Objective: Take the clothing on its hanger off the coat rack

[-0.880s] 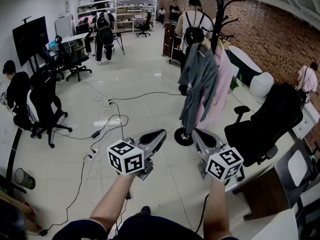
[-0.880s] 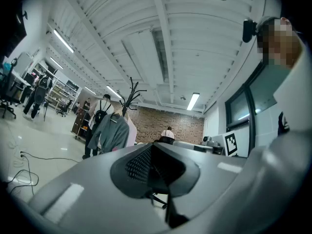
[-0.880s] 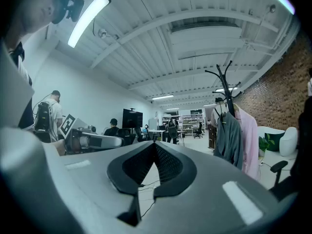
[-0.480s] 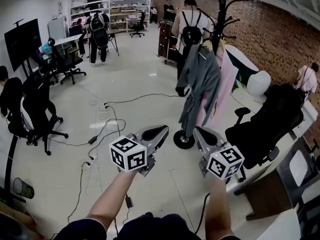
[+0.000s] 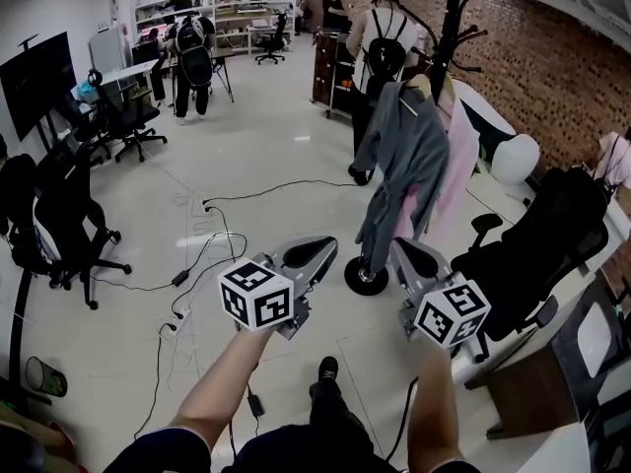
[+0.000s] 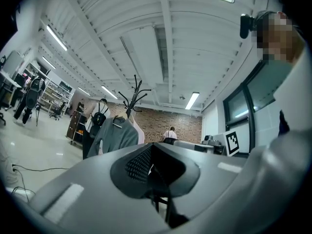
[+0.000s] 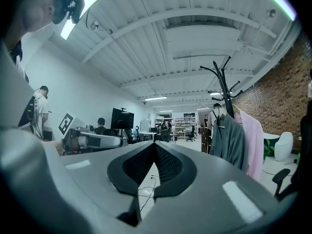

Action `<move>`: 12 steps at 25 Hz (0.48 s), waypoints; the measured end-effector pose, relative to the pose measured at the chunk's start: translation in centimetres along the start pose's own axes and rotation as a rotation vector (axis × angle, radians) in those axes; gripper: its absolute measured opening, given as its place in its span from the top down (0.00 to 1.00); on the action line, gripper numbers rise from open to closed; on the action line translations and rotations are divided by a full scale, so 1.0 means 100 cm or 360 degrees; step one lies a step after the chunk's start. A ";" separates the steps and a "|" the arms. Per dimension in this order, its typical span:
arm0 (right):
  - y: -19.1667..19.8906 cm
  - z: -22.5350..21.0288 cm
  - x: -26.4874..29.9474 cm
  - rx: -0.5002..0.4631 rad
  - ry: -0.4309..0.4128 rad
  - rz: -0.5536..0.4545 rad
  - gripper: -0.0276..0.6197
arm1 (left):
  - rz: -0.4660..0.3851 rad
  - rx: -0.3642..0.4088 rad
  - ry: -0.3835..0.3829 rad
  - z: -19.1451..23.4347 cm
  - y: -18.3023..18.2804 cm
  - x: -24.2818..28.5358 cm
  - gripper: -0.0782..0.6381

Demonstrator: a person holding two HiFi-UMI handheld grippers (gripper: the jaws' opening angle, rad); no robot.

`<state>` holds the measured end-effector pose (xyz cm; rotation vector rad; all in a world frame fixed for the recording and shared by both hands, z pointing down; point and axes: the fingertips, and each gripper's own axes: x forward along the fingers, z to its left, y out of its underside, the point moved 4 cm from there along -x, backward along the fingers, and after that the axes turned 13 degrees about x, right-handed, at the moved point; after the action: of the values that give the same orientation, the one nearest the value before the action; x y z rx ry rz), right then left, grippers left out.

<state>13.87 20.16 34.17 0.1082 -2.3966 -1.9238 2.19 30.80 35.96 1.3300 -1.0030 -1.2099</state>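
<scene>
A grey garment (image 5: 402, 161) hangs on a hanger from the black coat rack (image 5: 452, 23), with a pink garment (image 5: 452, 170) right behind it. Both grippers are held level in front of me, well short of the rack. My left gripper (image 5: 323, 248) is shut with nothing in it, its tip pointing toward the rack's base. My right gripper (image 5: 404, 251) is also shut and empty, just right of that base. In the left gripper view the grey garment (image 6: 115, 134) shows far off above the closed jaws. In the right gripper view the same grey garment (image 7: 229, 139) hangs at the right.
The rack's round base (image 5: 366, 280) stands on the tiled floor. A black office chair (image 5: 537, 249) and a desk (image 5: 577, 348) crowd the right side. Cables (image 5: 212, 249) trail across the floor at left. A person with a backpack (image 5: 383, 52) stands behind the rack.
The view has come a little nearer to the coat rack, and my foot now shows at the bottom. Both grippers keep the same closed pose in front of me.
</scene>
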 end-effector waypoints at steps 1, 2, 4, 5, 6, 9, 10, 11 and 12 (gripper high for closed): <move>-0.002 -0.008 0.007 0.0001 -0.0005 -0.0001 0.96 | 0.0005 0.0001 -0.0004 0.007 0.002 0.008 0.88; -0.004 -0.017 0.015 0.0001 -0.0014 -0.0002 0.96 | 0.0010 0.0001 -0.0010 0.015 0.004 0.016 0.88; -0.007 -0.035 0.030 0.0000 -0.0035 -0.0002 0.96 | 0.0016 -0.0001 -0.0026 0.032 0.009 0.034 0.88; -0.008 -0.045 0.039 -0.0002 -0.0041 -0.0001 0.96 | 0.0015 -0.0001 -0.0032 0.041 0.012 0.044 0.88; -0.011 -0.056 0.047 -0.0006 -0.0044 -0.0001 0.96 | 0.0011 0.0000 -0.0036 0.051 0.013 0.054 0.88; -0.019 -0.087 0.076 -0.0004 -0.0052 -0.0004 0.96 | 0.0003 -0.0007 -0.0039 0.080 0.016 0.085 0.88; -0.021 -0.097 0.085 -0.0002 -0.0055 -0.0001 0.96 | 0.0005 -0.0008 -0.0034 0.089 0.017 0.096 0.88; -0.023 -0.108 0.095 -0.0001 -0.0060 0.0004 0.96 | 0.0007 -0.0006 -0.0027 0.098 0.017 0.108 0.88; -0.027 -0.118 0.104 -0.0002 -0.0065 0.0007 0.96 | 0.0006 -0.0001 -0.0022 0.107 0.016 0.120 0.88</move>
<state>4.72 7.11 34.21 0.0641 -2.4189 -1.9444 -6.54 17.27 36.47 1.3205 -1.0145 -1.2181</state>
